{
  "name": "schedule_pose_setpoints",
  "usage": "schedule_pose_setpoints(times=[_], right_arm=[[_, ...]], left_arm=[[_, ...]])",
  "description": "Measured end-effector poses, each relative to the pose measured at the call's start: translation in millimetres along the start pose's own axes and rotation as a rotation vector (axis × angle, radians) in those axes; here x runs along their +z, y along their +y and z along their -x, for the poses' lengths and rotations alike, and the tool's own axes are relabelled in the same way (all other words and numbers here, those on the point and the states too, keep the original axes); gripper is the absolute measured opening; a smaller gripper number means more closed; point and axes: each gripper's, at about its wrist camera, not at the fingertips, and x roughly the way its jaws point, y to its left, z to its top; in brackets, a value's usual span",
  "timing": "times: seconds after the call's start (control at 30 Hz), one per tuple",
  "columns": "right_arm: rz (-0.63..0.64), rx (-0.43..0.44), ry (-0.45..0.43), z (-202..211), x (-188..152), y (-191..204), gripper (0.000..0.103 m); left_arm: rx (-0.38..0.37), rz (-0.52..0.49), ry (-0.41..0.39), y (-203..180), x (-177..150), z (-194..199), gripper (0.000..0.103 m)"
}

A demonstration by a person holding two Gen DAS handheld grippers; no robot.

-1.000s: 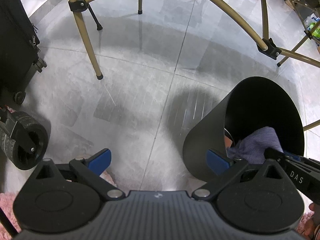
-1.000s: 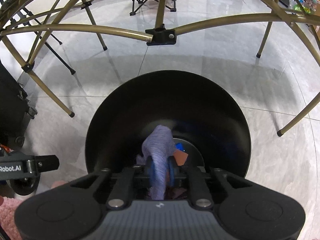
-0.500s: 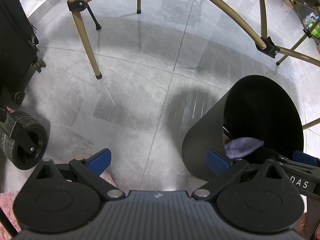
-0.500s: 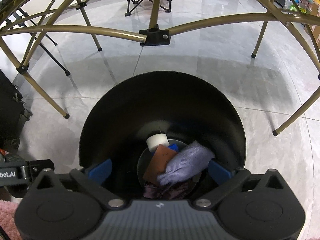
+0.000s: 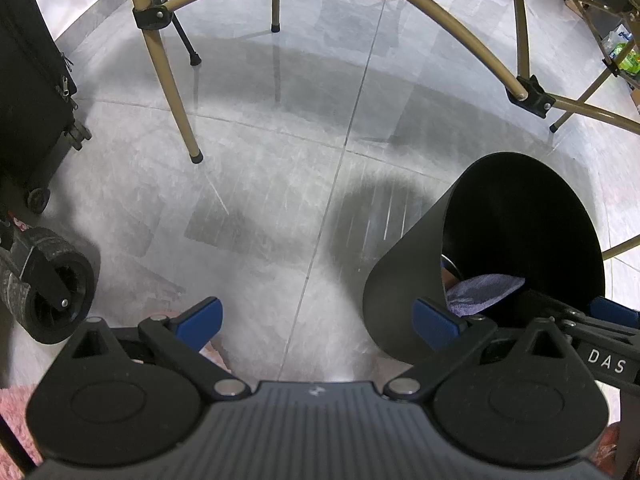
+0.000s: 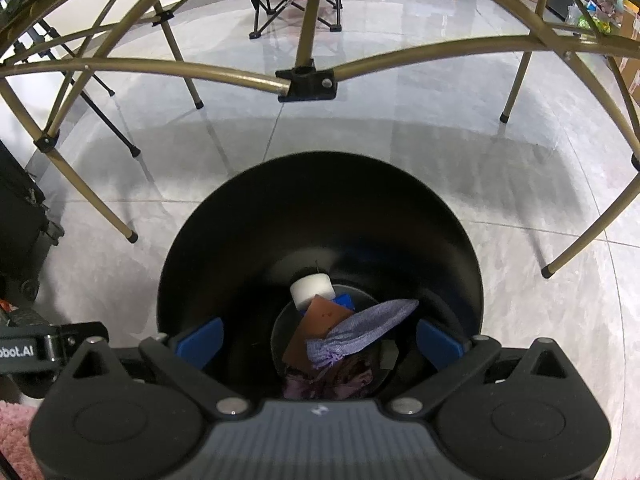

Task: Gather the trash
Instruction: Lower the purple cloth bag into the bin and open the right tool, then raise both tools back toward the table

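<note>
While the right gripper (image 6: 320, 336) hangs over the mouth of the black bin (image 6: 320, 216), its blue-padded jaws stand wide apart with nothing between them. Both pads sit just inside the bin's near rim, one at each side, without touching the contents below. On the bin floor lies the trash: a lavender cloth (image 6: 362, 330) on top, a brown card (image 6: 316, 330) beneath it, a white cylinder (image 6: 312, 288) against the far side of the pile, a blue piece (image 6: 345, 301) beside the card, and crumpled purple material (image 6: 328, 380) at the near side.

Beyond the bin's far rim, open grey floor tile (image 6: 400, 136) extends to a gold-coloured tube frame (image 6: 160, 70), whose crossbar and black joint block (image 6: 308, 86) pass above that rim. Frame legs stand on the floor to the left of the bin and to its right, well apart from its wall. A folding chair (image 6: 296, 0) stands farther off behind the frame.

From the left wrist view, the bin (image 5: 404, 292) stands to the right of the left gripper (image 5: 316, 318), whose jaws are likewise spread and empty over bare tile. The cloth (image 5: 484, 288) shows through the bin's mouth. Left of the bin, clear floor runs to a frame leg (image 5: 176, 96), a black wheeled case (image 5: 28, 80) and a black roller wheel (image 5: 56, 292). Pink fabric (image 5: 12, 404) shows at the lower left corner. The floor is glossy, pale grey, with thin grout lines.
</note>
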Motion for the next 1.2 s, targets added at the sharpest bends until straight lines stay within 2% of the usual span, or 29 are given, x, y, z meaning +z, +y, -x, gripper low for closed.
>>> schedule_pose_setpoints(times=[0.33,0.67,0.97,1.2], right_arm=[[-0.003,0.002,-0.06,17,4,-5,0.103],[0.008,0.005,-0.199,54,10,-11,0.103],[0.028,0.031,-0.387,103,14,-20,0.103],[0.019,0.064,-0.587,154,17,-34,0.103]], left_arm=[[-0.014,-0.014,-0.076,-4,5,19,0.103],[-0.017,0.004,-0.231,-5,6,49,0.103],[-0.044,0.008,-0.376,-12,7,91,0.103],[-0.076,0.013,-0.482,-20,12,131,0.103]])
